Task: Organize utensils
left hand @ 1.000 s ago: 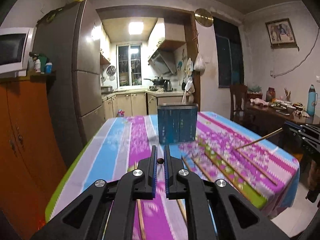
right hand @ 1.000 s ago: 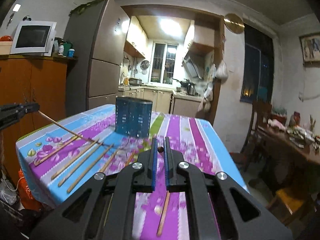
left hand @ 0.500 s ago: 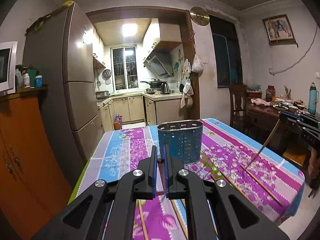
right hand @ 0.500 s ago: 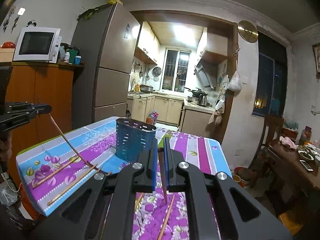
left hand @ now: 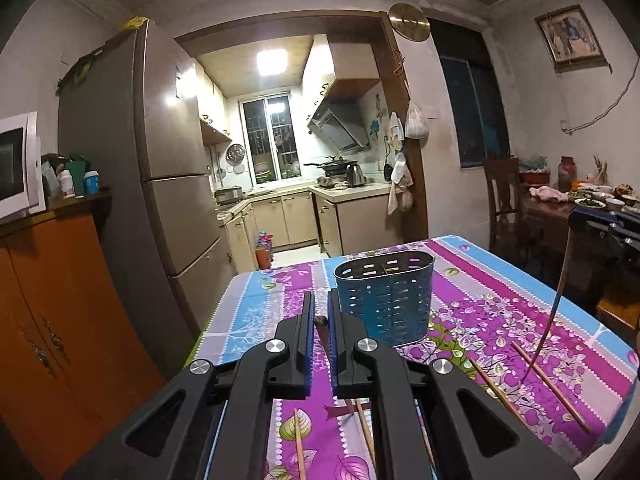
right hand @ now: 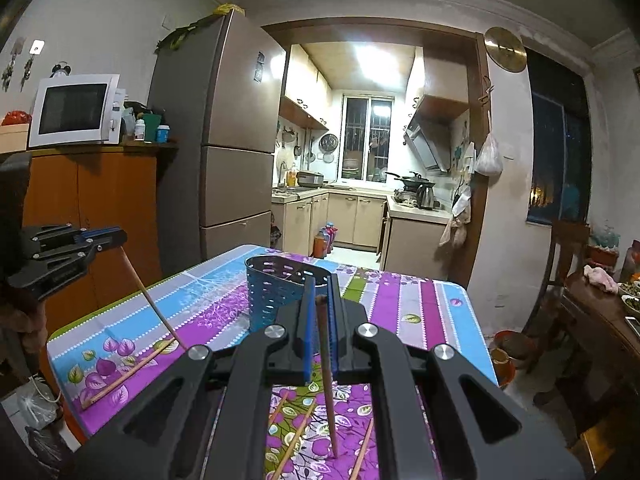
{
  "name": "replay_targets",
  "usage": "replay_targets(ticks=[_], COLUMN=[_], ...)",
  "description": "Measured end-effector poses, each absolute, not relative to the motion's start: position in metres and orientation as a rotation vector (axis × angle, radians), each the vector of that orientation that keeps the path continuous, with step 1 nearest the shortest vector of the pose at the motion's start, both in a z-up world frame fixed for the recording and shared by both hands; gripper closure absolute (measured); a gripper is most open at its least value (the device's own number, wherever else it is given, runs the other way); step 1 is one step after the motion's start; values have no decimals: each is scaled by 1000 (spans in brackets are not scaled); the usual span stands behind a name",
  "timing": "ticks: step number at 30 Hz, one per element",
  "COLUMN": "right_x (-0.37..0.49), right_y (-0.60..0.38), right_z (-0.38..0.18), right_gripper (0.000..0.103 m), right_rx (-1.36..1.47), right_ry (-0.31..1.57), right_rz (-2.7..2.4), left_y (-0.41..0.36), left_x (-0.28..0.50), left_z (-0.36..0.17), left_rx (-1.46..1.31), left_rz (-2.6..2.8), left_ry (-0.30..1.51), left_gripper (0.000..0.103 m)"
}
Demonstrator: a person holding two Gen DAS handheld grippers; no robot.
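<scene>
A blue perforated utensil holder (left hand: 384, 296) (right hand: 276, 296) stands upright on the floral tablecloth (left hand: 480, 312). My left gripper (left hand: 320, 296) is shut on the top end of a wooden chopstick (left hand: 321, 322). In the right wrist view this gripper (right hand: 116, 236) is at the left, and its chopstick (right hand: 152, 300) slants down to the cloth. My right gripper (right hand: 321, 280) is shut on another chopstick (right hand: 326, 372), which hangs almost upright, its tip near the cloth. In the left wrist view it (left hand: 580, 216) is at the right edge. Several loose chopsticks (left hand: 550, 384) (right hand: 128, 372) lie on the cloth.
A tall fridge (left hand: 168, 200) and an orange cabinet (left hand: 60, 320) with a microwave (right hand: 76, 110) stand left of the table. At the right are a wooden chair (left hand: 504, 196) and a side table with dishes (left hand: 560, 208). A kitchen doorway lies beyond.
Both grippers have risen and stayed shut. Their chopsticks have lifted off the cloth and swung from a flat slant to hanging steeply. The holder's open rim has come into sight.
</scene>
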State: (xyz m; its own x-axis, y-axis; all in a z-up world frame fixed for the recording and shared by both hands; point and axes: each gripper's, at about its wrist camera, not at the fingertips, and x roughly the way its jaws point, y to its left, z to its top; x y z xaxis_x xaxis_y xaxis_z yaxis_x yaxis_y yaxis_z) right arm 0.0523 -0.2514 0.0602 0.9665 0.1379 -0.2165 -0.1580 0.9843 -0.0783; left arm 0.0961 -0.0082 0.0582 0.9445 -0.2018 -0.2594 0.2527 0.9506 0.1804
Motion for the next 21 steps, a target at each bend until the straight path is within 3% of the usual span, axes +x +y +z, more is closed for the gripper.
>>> replay_targets(ticks=[21], right_x=[83], right_y=[-239], right_z=[112], right_gripper=[98], right_rx=[-130], right_ry=[170], right_rz=[199], left_y=[-27], left_x=[108], left_z=[62], left_rx=[270], left_rz=[-192], left_ry=[225], left_gripper=[96])
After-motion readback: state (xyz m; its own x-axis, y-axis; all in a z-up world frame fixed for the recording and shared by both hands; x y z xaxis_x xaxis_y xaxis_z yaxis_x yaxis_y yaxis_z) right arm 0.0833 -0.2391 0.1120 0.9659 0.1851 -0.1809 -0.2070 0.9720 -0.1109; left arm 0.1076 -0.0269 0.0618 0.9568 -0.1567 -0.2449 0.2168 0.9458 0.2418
